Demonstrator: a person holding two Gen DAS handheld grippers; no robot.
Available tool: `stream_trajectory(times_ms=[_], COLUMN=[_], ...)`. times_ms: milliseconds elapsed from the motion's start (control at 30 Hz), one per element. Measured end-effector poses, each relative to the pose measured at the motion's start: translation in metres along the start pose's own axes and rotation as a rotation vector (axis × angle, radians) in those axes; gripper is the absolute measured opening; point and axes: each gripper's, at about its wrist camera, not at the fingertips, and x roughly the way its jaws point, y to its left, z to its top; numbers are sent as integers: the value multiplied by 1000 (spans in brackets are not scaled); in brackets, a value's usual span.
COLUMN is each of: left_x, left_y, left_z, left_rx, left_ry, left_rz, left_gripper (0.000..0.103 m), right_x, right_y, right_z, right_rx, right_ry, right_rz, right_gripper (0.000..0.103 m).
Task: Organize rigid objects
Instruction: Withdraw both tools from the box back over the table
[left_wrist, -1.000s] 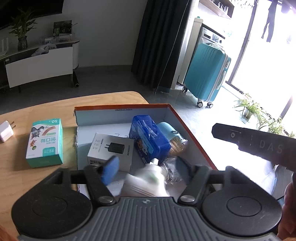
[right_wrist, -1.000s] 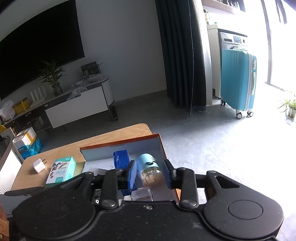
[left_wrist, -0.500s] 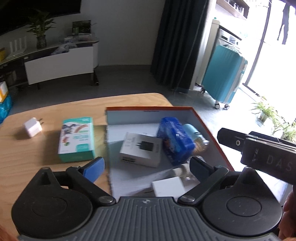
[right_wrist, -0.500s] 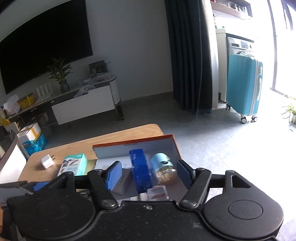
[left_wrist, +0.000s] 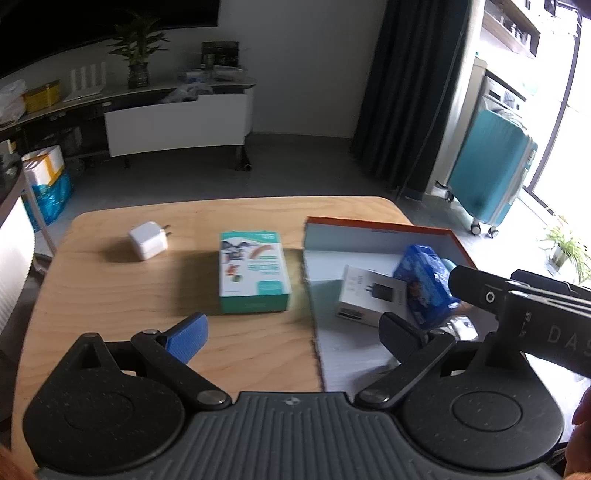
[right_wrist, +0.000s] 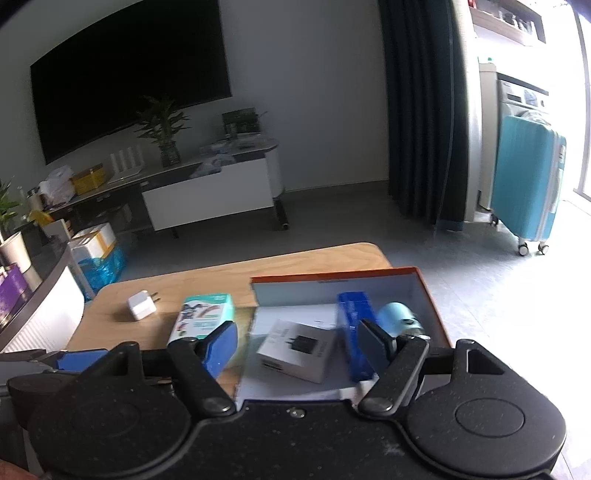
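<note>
An orange-rimmed box (left_wrist: 373, 223) (right_wrist: 332, 275) sits on the right of the wooden table (left_wrist: 110, 295). Inside lie a white charger carton (left_wrist: 369, 295) (right_wrist: 299, 349), a blue pack (left_wrist: 424, 284) (right_wrist: 352, 325) and a light-blue toothpick jar (right_wrist: 399, 317). A teal carton (left_wrist: 253, 271) (right_wrist: 205, 314) and a white plug adapter (left_wrist: 147, 240) (right_wrist: 141, 304) lie on the table left of the box. My left gripper (left_wrist: 291, 332) is open and empty above the table, near the box's left wall. My right gripper (right_wrist: 299, 341) is open and empty over the box.
A teal suitcase (left_wrist: 491, 170) stands on the floor to the right by dark curtains. A low TV cabinet (left_wrist: 177, 122) with a plant stands at the back. The table's far edge (left_wrist: 236, 205) is rounded. The right gripper's body (left_wrist: 524, 306) crosses the left wrist view.
My left gripper let go of a white item into the box, opened wide, and swung back and left over the table. My right gripper opened and pulled back, also turning left.
</note>
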Motion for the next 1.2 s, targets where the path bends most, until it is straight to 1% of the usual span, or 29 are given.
stream_trajectory(times_ms=[367, 767, 1200], left_x=[-6, -5, 3], left_y=[44, 86, 106], left_z=[-6, -10, -6], left_rx=[-64, -125, -144], left_ry=[-7, -3, 0], left_rz=[39, 89, 107], left_gripper=[102, 101, 101], right_x=[11, 32, 50], right_y=[42, 75, 94], right_z=[0, -5, -8], right_rx=[-63, -102, -119], right_ry=[25, 70, 100], right_rz=[56, 105, 137], right_gripper=[86, 87, 87])
